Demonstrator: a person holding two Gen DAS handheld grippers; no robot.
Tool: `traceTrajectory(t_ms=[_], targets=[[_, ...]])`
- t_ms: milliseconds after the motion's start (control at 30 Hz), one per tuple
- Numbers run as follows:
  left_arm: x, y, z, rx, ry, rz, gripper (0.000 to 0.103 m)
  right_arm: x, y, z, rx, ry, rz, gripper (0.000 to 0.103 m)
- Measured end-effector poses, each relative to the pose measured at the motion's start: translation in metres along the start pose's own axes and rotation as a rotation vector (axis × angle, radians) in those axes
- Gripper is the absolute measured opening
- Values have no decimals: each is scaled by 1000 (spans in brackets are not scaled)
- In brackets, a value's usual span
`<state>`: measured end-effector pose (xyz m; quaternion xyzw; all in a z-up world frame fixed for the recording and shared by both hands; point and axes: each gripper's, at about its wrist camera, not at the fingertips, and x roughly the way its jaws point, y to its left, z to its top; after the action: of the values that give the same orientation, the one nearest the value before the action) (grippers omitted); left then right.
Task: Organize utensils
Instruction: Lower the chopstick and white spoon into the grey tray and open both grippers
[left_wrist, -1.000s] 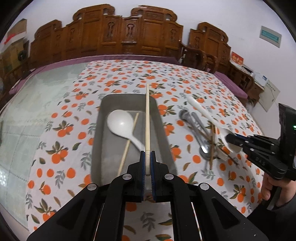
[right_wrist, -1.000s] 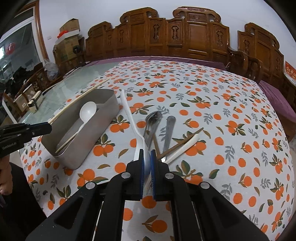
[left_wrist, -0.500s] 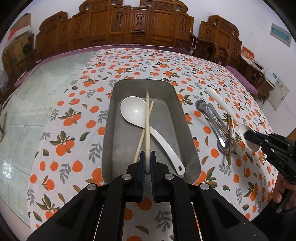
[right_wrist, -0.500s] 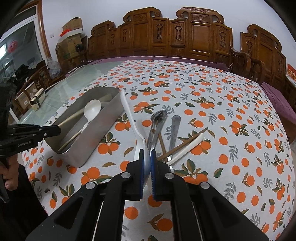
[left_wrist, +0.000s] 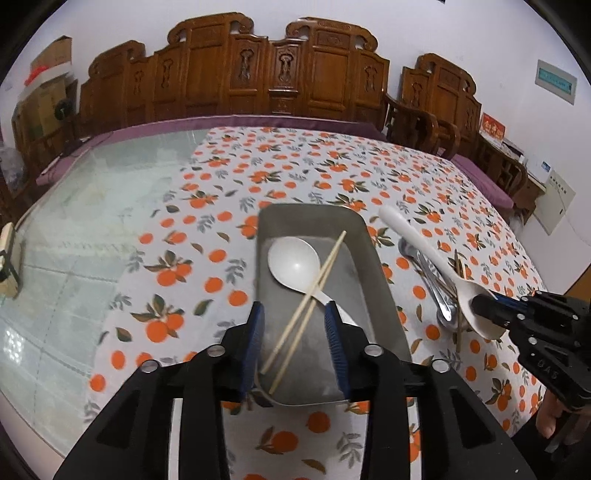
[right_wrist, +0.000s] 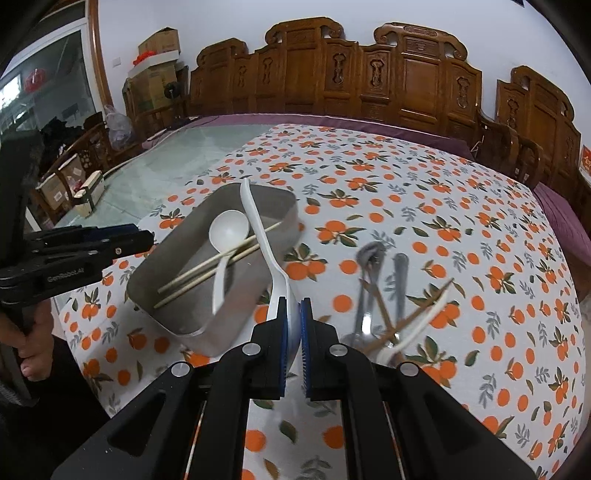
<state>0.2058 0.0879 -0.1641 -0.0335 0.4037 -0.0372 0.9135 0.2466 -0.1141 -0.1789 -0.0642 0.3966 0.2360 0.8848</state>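
Observation:
A grey metal tray (left_wrist: 384, 295) on the orange-print cloth holds a white spoon (left_wrist: 293, 264) and two pale chopsticks (left_wrist: 306, 306) lying across it. My left gripper (left_wrist: 294, 325) hovers over the tray's near end, its jaws opening; the chopsticks lie below them, untouched by the pads. My right gripper (right_wrist: 293, 321) is shut on the bowl of a second white spoon (right_wrist: 258, 229), whose long handle reaches over the tray (right_wrist: 192, 325). In the left wrist view the right gripper (left_wrist: 484, 306) is just right of the tray with that spoon (left_wrist: 424, 247).
A loose pile of metal spoons (right_wrist: 369, 280), dark chopsticks and another white spoon (right_wrist: 424, 310) lies on the cloth right of the tray. Bare glass tabletop (left_wrist: 92, 221) stretches left. Carved wooden chairs (right_wrist: 406, 85) line the far edge. A hand (right_wrist: 33, 354) holds the left gripper (right_wrist: 146, 236).
The left gripper has opened and let go of its chopstick, which now lies in the tray beside the other one. The right gripper has carried the white spoon left, over the tray.

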Motion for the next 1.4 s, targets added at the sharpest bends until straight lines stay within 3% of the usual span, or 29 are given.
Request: traceTrajectory(t_ms=[367,667,833,967,1400], targets=[[-17,29,11,-21,-72,42,86,38,30,30,41,53,6,7],[-19,40,13,-48,-83,56,87,68,43,37,104,104,20,8],[-19,44,13,-62,-83,53,87,70,48,35,134,114,115,16],[-19,41,13,-55,-82,48,87,62,48,31,125,99,160,16],[-18,21,11,-31,-84,18,88,7,10,19,35,-4,34,17]])
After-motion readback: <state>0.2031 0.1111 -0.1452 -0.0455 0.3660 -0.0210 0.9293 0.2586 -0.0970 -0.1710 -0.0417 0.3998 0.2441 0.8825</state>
